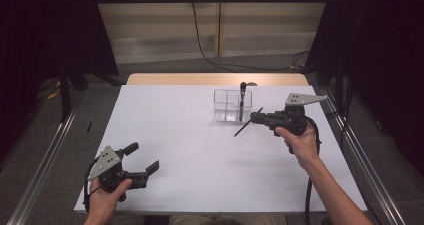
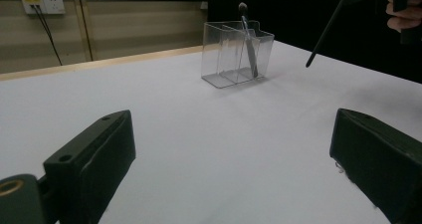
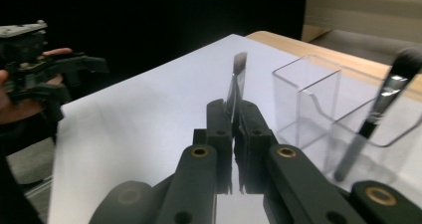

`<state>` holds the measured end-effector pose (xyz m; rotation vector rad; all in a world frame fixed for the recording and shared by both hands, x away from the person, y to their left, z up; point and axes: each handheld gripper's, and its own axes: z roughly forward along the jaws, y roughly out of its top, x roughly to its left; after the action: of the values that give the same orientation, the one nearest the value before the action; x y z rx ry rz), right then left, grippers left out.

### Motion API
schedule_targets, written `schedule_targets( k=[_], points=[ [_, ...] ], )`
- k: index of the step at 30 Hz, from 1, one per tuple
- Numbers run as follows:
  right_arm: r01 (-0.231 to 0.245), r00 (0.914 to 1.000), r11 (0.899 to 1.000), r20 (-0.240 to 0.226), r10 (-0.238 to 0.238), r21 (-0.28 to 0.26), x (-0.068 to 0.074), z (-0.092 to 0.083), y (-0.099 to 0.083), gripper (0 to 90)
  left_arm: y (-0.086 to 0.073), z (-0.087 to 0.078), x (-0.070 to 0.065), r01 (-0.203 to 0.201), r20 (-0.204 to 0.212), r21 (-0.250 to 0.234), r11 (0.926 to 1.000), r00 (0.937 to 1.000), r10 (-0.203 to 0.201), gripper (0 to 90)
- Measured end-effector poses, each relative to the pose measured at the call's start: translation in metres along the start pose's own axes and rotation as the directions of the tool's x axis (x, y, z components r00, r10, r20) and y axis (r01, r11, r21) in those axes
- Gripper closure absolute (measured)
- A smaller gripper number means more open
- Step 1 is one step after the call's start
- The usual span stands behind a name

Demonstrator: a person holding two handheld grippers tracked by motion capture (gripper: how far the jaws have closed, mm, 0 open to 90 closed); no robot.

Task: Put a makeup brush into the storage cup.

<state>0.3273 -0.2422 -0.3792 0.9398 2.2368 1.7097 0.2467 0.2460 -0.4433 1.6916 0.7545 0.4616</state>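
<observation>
Holding a thin makeup brush (image 3: 239,79) clamped in my right gripper (image 1: 257,117), I next must tip it upright over the clear organizer (image 1: 227,105); my left gripper (image 1: 145,160) rests open.

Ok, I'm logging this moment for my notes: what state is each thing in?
Left gripper: open, nothing between its fingers, low over the table.
Right gripper: shut on the slim brush, beside the organizer.
Slim brush: held, slanting down, off the table.
Clear organizer: upright on the table.
Makeup brush: standing in the organizer, bristles up.
White table: bare around the organizer.
</observation>
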Motion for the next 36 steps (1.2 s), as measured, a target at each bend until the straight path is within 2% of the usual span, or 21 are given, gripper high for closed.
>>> schedule_targets(
  k=[5, 12, 13, 18, 23, 29, 36],
  points=[
    [-0.005, 0.9997, 1.0, 0.023, 0.005, -0.01, -0.007, -0.003, 0.006, 85.8, 0.0, 0.0, -0.003, -0.015, 0.003, 0.006, 0.9999, 0.9999, 0.015, 4.2],
    [-0.008, 0.9989, 1.0, 0.047, 0.008, -0.008, -0.016, -0.005, 0.015, 85.8, 0.0, -0.002, -0.002, -0.011, 0.0, 0.007, 0.9999, 0.9999, 0.011, 4.2],
    [-0.006, 0.9987, 1.0, 0.05, 0.007, -0.01, -0.017, -0.005, 0.018, 85.8, 0.0, -0.002, -0.002, -0.005, 0.002, 0.004, 1.0, 1.0, 0.005, 4.2],
    [-0.002, 0.9978, 1.0, 0.067, 0.003, -0.02, -0.021, -0.006, 0.029, 85.8, 0.0, -0.002, -0.002, -0.028, 0.011, 0.014, 0.9995, 0.9995, 0.028, 4.2],
    [0.01, 0.9963, 1.0, 0.086, -0.008, -0.025, -0.024, -0.006, 0.042, 85.8, 0.001, -0.001, -0.003, -0.022, 0.011, 0.012, 0.9997, 0.9997, 0.022, 4.2],
    [0.014, 0.9936, 0.999, 0.113, -0.01, -0.03, -0.031, -0.004, 0.054, 85.8, 0.001, -0.002, -0.002, -0.025, 0.01, 0.014, 0.9996, 0.9996, 0.025, 4.1],
    [0.003, 0.989, 1.0, 0.148, 0.0, -0.019, -0.039, 0.005, 0.058, 85.8, 0.001, -0.002, -0.001, -0.025, 0.008, 0.016, 0.9996, 0.9996, 0.025, 4.1]
  ],
)
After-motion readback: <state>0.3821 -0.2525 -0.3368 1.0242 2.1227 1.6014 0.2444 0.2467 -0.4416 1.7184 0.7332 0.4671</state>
